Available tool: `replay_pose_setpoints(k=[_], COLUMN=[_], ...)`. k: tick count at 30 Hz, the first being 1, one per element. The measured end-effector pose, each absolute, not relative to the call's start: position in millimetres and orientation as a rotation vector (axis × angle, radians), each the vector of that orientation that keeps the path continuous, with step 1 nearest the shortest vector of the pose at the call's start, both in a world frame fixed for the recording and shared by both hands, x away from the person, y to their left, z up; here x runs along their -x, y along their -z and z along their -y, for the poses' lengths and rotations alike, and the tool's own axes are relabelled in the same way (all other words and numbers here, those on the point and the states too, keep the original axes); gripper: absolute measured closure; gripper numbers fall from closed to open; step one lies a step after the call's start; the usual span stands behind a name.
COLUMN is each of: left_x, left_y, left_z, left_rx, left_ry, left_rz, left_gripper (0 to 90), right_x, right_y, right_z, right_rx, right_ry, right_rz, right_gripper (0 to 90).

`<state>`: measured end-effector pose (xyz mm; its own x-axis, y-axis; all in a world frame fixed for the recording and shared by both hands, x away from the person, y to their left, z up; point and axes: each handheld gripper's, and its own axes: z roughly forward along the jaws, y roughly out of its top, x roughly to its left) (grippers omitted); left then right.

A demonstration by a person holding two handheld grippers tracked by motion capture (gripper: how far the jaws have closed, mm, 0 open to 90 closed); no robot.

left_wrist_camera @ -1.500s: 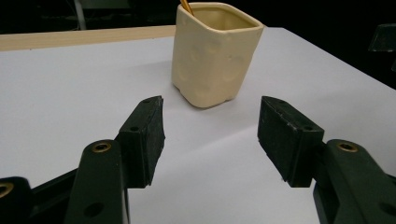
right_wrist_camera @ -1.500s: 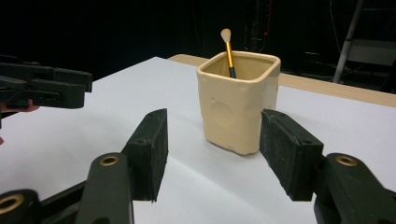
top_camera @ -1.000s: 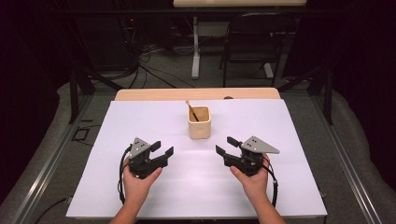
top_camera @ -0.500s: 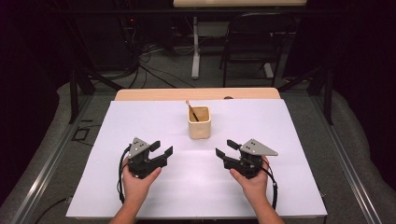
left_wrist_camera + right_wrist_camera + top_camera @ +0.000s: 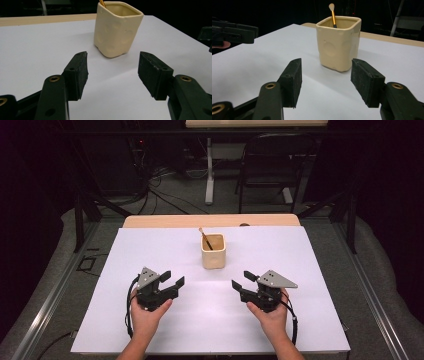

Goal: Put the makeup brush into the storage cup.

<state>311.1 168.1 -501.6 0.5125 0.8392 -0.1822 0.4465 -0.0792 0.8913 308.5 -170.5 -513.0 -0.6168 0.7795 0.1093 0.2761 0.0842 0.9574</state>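
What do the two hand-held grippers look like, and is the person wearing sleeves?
Both are black, with two flat, blocky jaws on arms with brass-ringed holes. The left hand-held gripper and the right hand-held gripper each carry a grey three-cornered plate on top and trail a black cable. The forearms are bare, no sleeves in view.

No visible change btwn earlier pics & now: left gripper [image 5: 170, 279], right gripper [image 5: 242, 284], cup [image 5: 214, 251] all same spots, fingers same gap.
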Motion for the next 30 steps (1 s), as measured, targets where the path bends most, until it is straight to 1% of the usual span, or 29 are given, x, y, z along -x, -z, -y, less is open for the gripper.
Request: replay_pose_setpoints(k=[30], left_x=[-312.2], left_y=[501.4], left_z=[-171.2], left_rx=[-1.700], left_ry=[-0.474], left_rz=[-1.105], left_gripper=[41.1], right_x=[-309.4], right_y=[521.2], right_z=[169.1], right_rx=[-1.046], right_ry=[-1.511], right_rz=[-1.981], right_gripper=[42.2])
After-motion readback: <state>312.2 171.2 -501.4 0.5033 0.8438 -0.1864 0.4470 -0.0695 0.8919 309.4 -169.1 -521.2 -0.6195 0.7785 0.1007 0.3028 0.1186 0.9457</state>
